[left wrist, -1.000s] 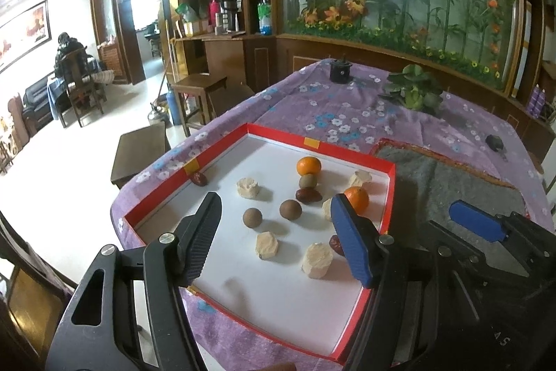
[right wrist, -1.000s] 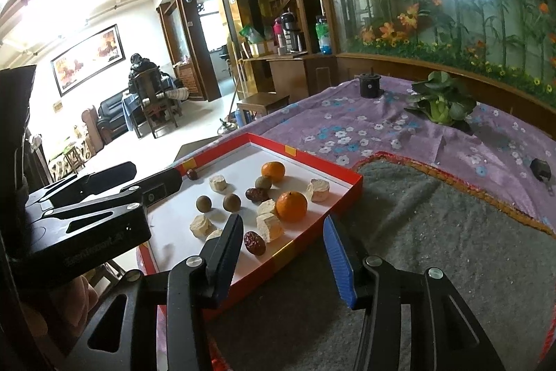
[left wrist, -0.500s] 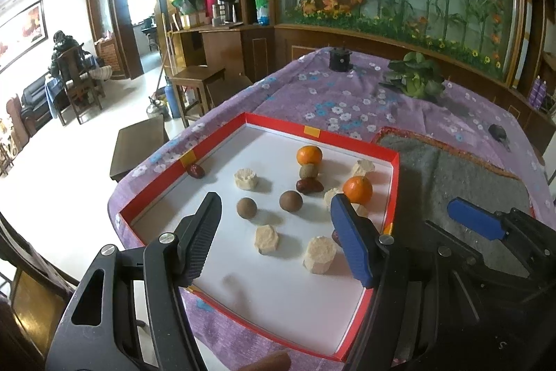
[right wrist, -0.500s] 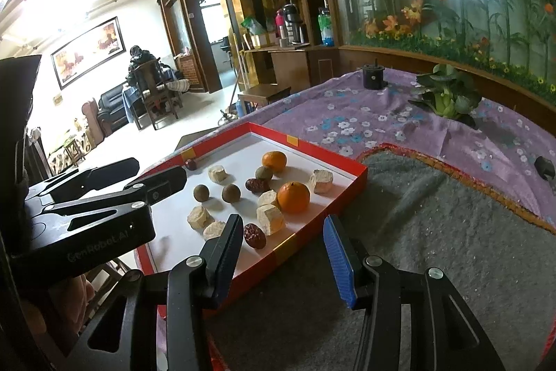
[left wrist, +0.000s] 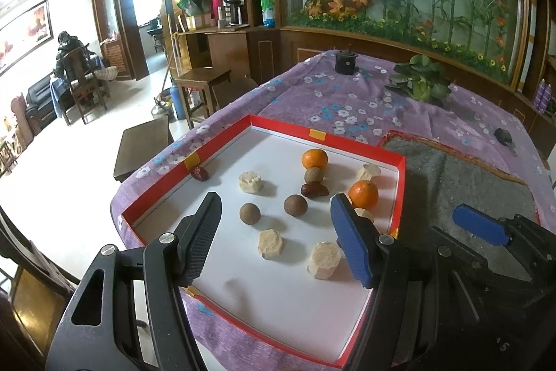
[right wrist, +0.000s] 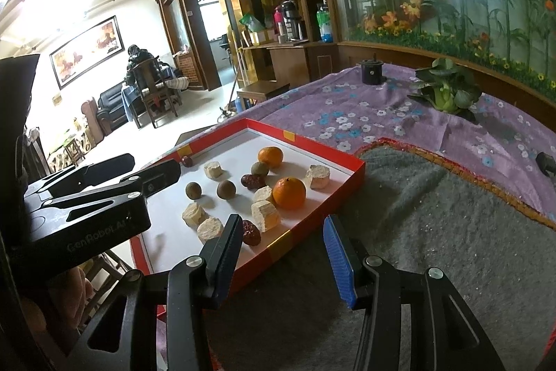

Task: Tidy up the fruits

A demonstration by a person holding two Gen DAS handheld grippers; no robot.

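Fruits lie scattered in the red-rimmed tray on the purple floral cloth: two oranges, brown rounds, red dates, pale chunks. "GenRobot.AI" reads on the left gripper. Both it and the right gripper stand spread, empty, touching nothing; the tray sits slightly farther than a second ago.

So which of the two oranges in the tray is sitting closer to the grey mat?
The orange by the tray's right wall, beside the grey mat. The other orange lies farther back, touching a small greenish-brown ball.
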